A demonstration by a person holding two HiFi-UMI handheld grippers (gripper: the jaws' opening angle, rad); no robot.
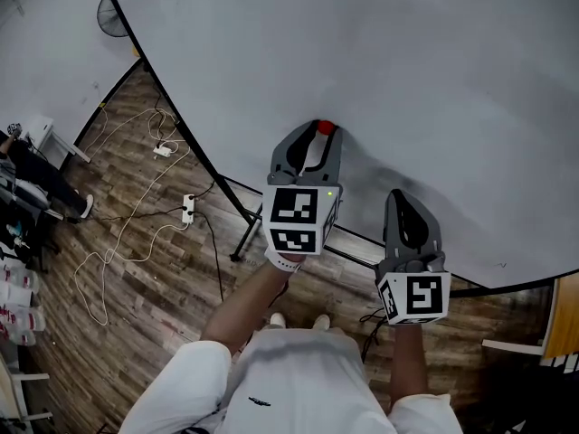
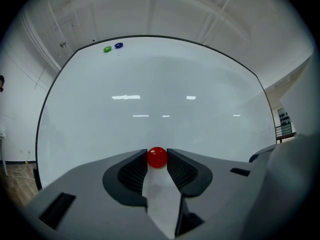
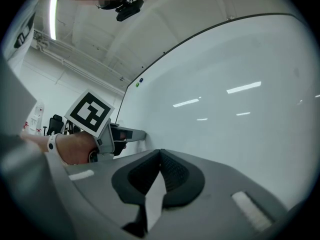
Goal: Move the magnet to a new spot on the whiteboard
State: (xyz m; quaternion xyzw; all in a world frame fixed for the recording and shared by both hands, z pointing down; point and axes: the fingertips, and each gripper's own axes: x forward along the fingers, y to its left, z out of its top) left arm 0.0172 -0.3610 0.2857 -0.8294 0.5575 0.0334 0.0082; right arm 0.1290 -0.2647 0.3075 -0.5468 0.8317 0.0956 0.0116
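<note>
While the person stands close to the big whiteboard (image 1: pixel 380 52), the left gripper (image 1: pixel 321 134) points its tip at the board. Its two fingers (image 2: pixel 131 171) are closed on a small red magnet (image 2: pixel 157 157), one finger on each side of it. The magnet is round and shiny. It sits right at the tips of the fingers, against the white face of the board, in the board's lower part.

The right gripper (image 1: pixel 404 204) is off to the right of the left one, near the board's bottom edge, and the two do not touch. Its fingers (image 3: pixel 175 173) are pressed together with nothing between them.

Far from the red magnet, a green magnet (image 2: pixel 107 49) and a blue magnet (image 2: pixel 118 45) sit side by side near the board's top left edge. Below the board is a wooden floor (image 1: pixel 145 278) with white cables (image 1: pixel 136 215) lying on it.
</note>
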